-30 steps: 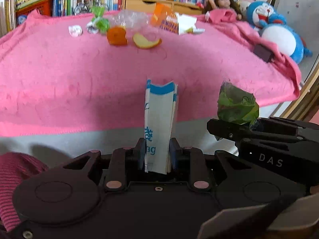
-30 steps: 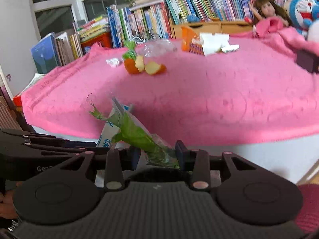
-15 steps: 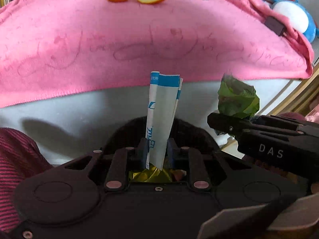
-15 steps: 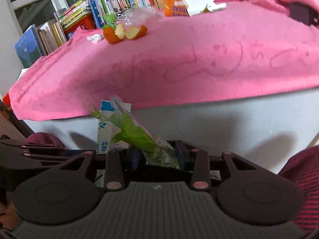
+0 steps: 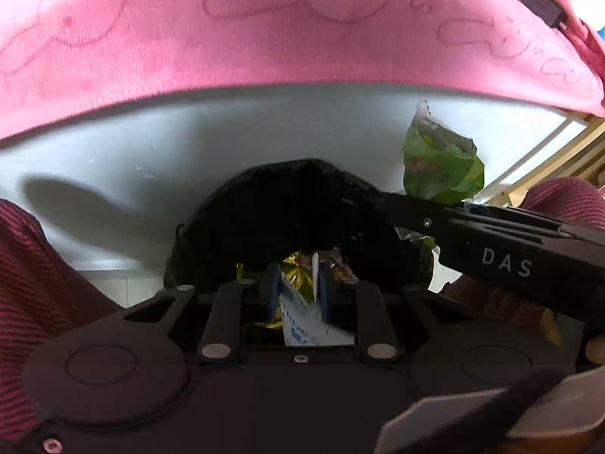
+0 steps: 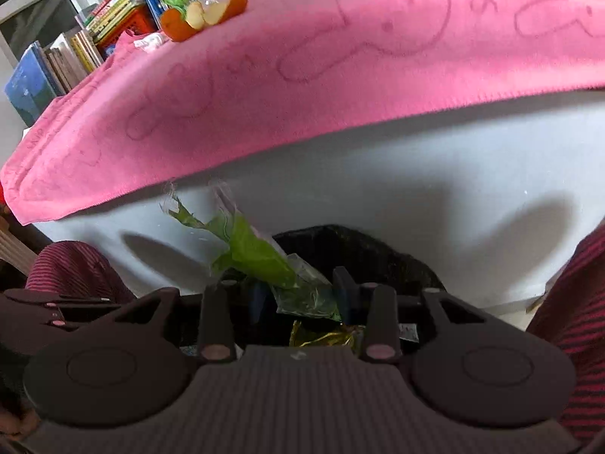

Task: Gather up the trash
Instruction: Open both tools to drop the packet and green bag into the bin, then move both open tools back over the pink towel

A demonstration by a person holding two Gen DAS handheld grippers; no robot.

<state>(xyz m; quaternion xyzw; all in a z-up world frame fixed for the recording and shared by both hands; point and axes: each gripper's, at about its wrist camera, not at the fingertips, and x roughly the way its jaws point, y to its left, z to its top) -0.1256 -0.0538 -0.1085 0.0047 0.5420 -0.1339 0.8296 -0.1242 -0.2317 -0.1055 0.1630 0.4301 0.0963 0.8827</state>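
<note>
Below, the left gripper [image 5: 297, 283] is pinching a white-and-blue paper packet [image 5: 300, 319] tightly, pointing into the black-lined bin [image 5: 264, 204]. Beside it, the right gripper [image 6: 298, 295] is clasping a green plastic wrapper [image 6: 261, 261] over the same bin, gold foil [image 6: 321, 335] lying inside.

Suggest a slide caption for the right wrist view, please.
Right gripper holds a green plastic wrapper over the black-lined bin below the pink-covered table.

green wrapper [image 6: 261, 261]: crumpled, you hold it tilted over the black bin [image 6: 363, 249] | white-blue packet [image 5: 302, 321]: you grip it above gold foil [image 5: 298, 272]
</note>
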